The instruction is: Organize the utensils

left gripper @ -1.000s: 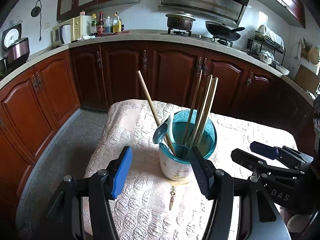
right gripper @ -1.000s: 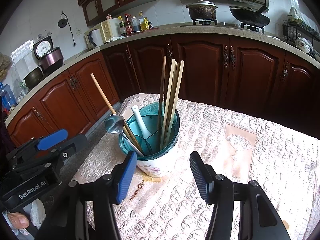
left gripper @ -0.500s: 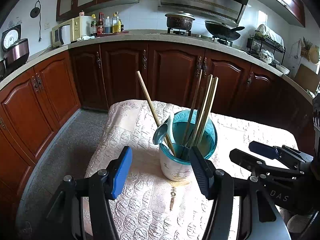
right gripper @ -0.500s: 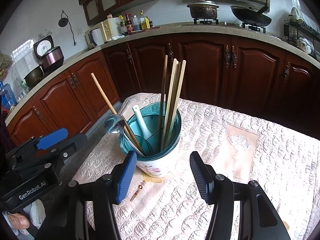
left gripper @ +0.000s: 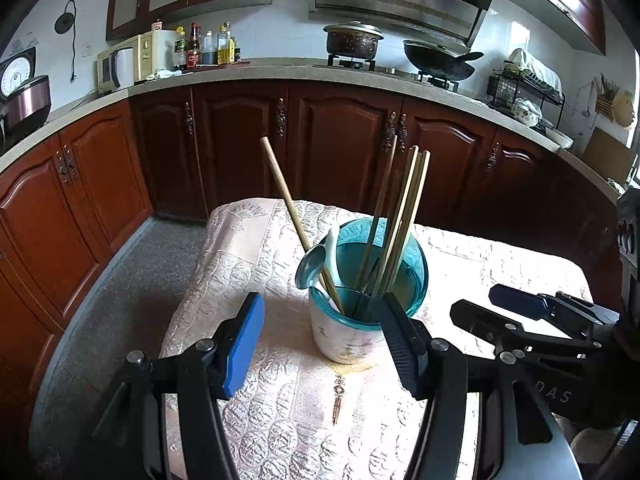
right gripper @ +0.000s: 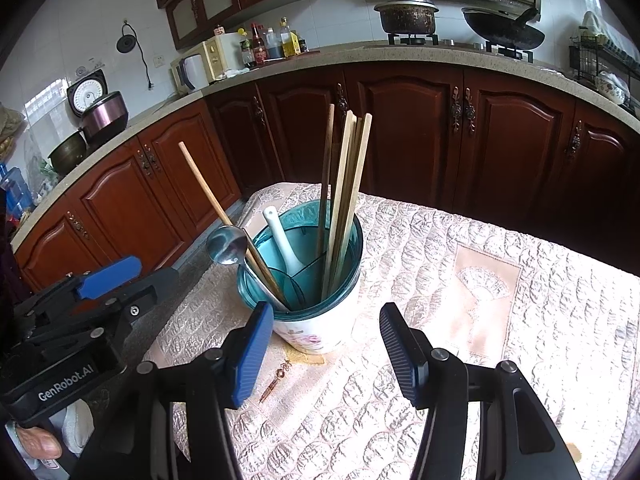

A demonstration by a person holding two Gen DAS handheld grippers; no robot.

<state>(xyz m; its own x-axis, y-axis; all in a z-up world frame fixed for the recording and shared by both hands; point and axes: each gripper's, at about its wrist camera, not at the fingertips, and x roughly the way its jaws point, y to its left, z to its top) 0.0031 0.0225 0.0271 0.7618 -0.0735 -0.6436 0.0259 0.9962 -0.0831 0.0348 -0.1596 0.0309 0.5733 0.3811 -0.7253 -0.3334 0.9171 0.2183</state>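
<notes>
A white floral utensil cup (left gripper: 346, 338) (right gripper: 320, 330) with a teal divided insert stands on the quilted tablecloth (left gripper: 288, 400) (right gripper: 460, 320). Inside are several wooden chopsticks (left gripper: 400, 216) (right gripper: 344, 184), one more chopstick (left gripper: 292, 208) (right gripper: 216, 208) leaning left, a metal spoon (left gripper: 310, 268) (right gripper: 226, 245) and a white ceramic spoon (left gripper: 331, 252) (right gripper: 284, 240). My left gripper (left gripper: 322, 340) (right gripper: 124, 280) is open, its fingers short of the cup and empty. My right gripper (right gripper: 326, 350) (left gripper: 484, 304) is open too, close in front of the cup, holding nothing.
A small brown tassel charm (left gripper: 338, 398) (right gripper: 276, 380) lies on the cloth in front of the cup. Dark wooden cabinets (left gripper: 240, 148) curve behind the table under a stone counter with a microwave (left gripper: 132, 62), bottles, a pot (left gripper: 352, 42) and a wok (left gripper: 438, 62).
</notes>
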